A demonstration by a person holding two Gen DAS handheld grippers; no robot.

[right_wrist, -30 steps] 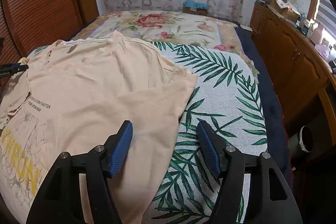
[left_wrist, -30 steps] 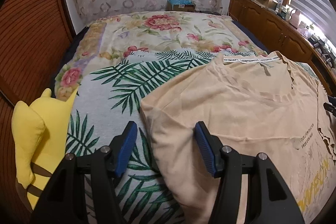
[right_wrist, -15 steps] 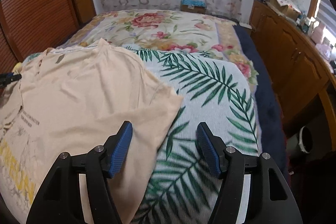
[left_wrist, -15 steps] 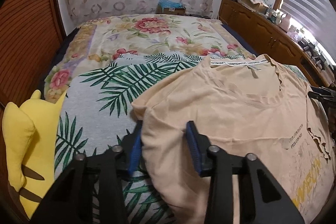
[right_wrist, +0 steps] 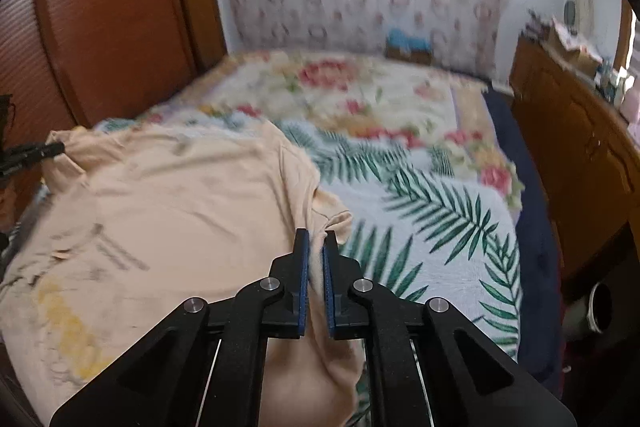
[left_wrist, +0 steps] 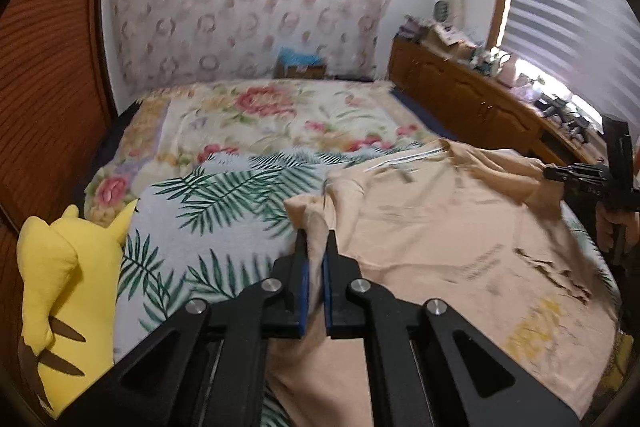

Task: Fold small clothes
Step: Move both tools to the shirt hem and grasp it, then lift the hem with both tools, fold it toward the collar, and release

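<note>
The left gripper [left_wrist: 316, 247] is closed tight on the shirt [left_wrist: 440, 247], a bunched fold of peach cloth squeezed between its blue pads [left_wrist: 305, 279] near the left sleeve edge. The right gripper [right_wrist: 315, 247] is likewise closed on the shirt's other sleeve edge, cloth pinched between its pads and a loose flap of sleeve poking out just past the tips. Both sets of jaws have just been closing, and cloth sits between each pair. The rest of the shirt lies spread on the bed [left_wrist: 224, 195] between the two grippers, print side up, its pinched edges lifted off the leaf-patterned cover. In the left view the right gripper shows far to the right with a drawn-up peak of shirt at its tip, and a hand [left_wrist: 616, 227] is half cut off by the frame edge behind it; in the right view the left gripper's tip shows at the far left, also holding a peak of cloth. Both views are blurred, so the print on the shirt is unreadable and the clutter on the cabinet [left_wrist: 472, 99] beyond the right gripper cannot be made out. A yellow plush [left_wrist: 68, 299] lies left of the left gripper, partly cut off. Both grippers point forward and downward over the near end of the bed.
</note>
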